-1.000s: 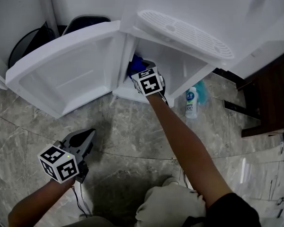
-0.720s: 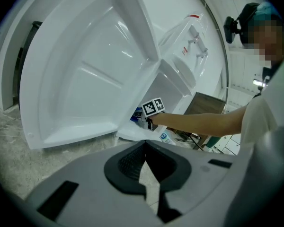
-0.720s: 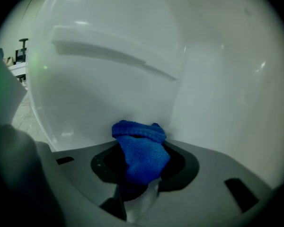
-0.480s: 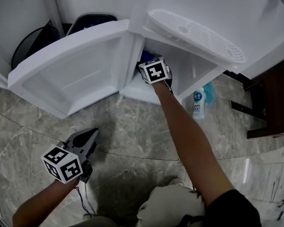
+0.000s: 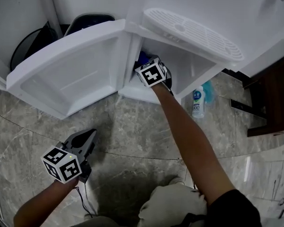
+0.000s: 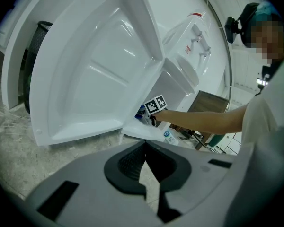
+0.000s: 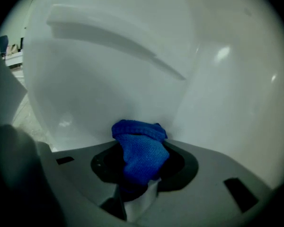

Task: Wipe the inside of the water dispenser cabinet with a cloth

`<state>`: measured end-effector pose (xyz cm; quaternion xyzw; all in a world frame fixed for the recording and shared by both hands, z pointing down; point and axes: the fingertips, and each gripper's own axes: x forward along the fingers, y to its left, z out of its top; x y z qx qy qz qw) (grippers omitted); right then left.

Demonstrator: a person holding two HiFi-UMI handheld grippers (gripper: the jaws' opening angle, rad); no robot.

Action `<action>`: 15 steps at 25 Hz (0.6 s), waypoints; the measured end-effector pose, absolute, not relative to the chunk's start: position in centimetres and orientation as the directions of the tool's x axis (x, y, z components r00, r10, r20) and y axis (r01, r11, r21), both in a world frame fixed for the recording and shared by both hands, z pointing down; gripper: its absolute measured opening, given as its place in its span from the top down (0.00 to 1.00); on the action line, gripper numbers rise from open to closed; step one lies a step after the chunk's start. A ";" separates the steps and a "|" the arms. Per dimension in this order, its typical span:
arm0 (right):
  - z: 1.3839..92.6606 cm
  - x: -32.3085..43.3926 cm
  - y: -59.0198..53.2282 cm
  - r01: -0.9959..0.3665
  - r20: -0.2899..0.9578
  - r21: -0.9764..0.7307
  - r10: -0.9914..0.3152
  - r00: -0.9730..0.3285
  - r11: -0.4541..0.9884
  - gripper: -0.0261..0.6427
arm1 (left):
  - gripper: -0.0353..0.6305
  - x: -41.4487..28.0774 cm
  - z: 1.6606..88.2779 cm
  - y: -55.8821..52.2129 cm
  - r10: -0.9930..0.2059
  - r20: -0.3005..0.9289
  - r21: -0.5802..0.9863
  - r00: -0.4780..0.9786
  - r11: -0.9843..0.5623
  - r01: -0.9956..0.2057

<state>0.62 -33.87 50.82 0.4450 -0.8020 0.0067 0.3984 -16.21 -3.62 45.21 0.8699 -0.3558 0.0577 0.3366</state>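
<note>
While it sits bunched in the jaws of the right gripper (image 7: 136, 178), which are closed on it, the blue cloth (image 7: 141, 148) is inside the water dispenser cabinet (image 5: 191, 70). It is low down and close to the white inner wall, though contact with that wall cannot be made out. In the head view the cloth shows as a blue edge just past the gripper's marker cube, near the hinge side of the opening.

The cabinet door (image 5: 71, 74) stands wide open to the left, its moulded inner face turned up. Above the opening juts the slotted drip tray (image 5: 194, 32). A small white bottle (image 5: 197, 103) stands on the marble floor (image 5: 132, 131) just beside the cabinet's right corner. Behind the door is a black mesh bin (image 5: 32, 41), its contents hidden.

Well apart from the cabinet, the left gripper (image 6: 144, 176) hangs over the floor with its jaws together and nothing between them.
</note>
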 end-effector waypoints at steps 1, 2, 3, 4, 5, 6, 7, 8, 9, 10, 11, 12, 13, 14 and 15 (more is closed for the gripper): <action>50.8 0.9 -34.5 -0.719 0.644 0.351 -0.712 -0.280 0.600 0.75 | 0.94 -16.2 45.2 -3.6 -0.579 0.340 0.544 0.741 -0.521 -0.658; 50.8 1.1 -35.0 -0.716 0.644 0.358 -0.713 -0.276 0.600 0.75 | 0.94 -16.2 45.1 -3.5 -0.579 0.342 0.543 0.740 -0.521 -0.659; 50.8 1.2 -35.4 -0.713 0.645 0.361 -0.713 -0.274 0.601 0.75 | 0.94 -16.3 45.1 -3.5 -0.581 0.344 0.542 0.737 -0.518 -0.662; 50.8 1.3 -35.7 -0.718 0.643 0.356 -0.714 -0.276 0.598 0.75 | 0.94 -16.5 45.0 -3.5 -0.585 0.345 0.541 0.734 -0.516 -0.665; 50.9 1.2 -35.6 -0.733 0.639 0.335 -0.715 -0.284 0.592 0.75 | 0.94 -16.6 44.8 -3.5 -0.588 0.343 0.539 0.733 -0.515 -0.666; 50.9 1.2 -35.2 -0.753 0.636 0.299 -0.711 -0.300 0.586 0.75 | 0.94 -16.7 44.6 -3.5 -0.590 0.336 0.538 0.734 -0.519 -0.664; 51.0 1.1 -34.4 -0.771 0.636 0.251 -0.700 -0.325 0.586 0.76 | 0.94 -16.7 44.3 -3.5 -0.592 0.324 0.539 0.738 -0.526 -0.658; 50.9 0.9 -33.4 -0.779 0.640 0.198 -0.681 -0.357 0.594 0.76 | 0.94 -16.7 44.0 -3.5 -0.592 0.309 0.541 0.744 -0.534 -0.650; 50.8 0.6 -32.1 -0.780 0.645 0.140 -0.654 -0.396 0.610 0.76 | 0.94 -16.6 43.8 -3.5 -0.590 0.297 0.544 0.751 -0.541 -0.641; 50.7 0.3 -30.7 -0.773 0.649 0.080 -0.622 -0.439 0.629 0.76 | 0.94 -16.5 43.7 -3.5 -0.587 0.290 0.545 0.756 -0.547 -0.635; 50.5 0.0 -29.2 -0.764 0.649 0.022 -0.590 -0.479 0.645 0.76 | 0.94 -16.2 43.5 -3.5 -0.584 0.283 0.545 0.761 -0.555 -0.629; 50.1 -0.2 -27.8 -0.755 0.644 -0.032 -0.564 -0.517 0.655 0.76 | 0.94 -15.8 43.3 -3.7 -0.580 0.271 0.543 0.768 -0.567 -0.620; 49.5 -0.2 -26.4 -0.746 0.632 -0.081 -0.544 -0.551 0.661 0.75 | 0.94 -15.2 43.0 -3.9 -0.576 0.254 0.539 0.777 -0.582 -0.608; 48.8 -0.1 -25.1 -0.737 0.614 -0.128 -0.531 -0.584 0.663 0.75 | 0.94 -14.4 42.5 -4.1 -0.570 0.236 0.528 0.787 -0.604 -0.597; 47.9 0.0 -23.8 -0.727 0.590 -0.173 -0.521 -0.617 0.665 0.75 | 0.94 -13.4 42.0 -4.4 -0.560 0.223 0.501 0.798 -0.637 -0.586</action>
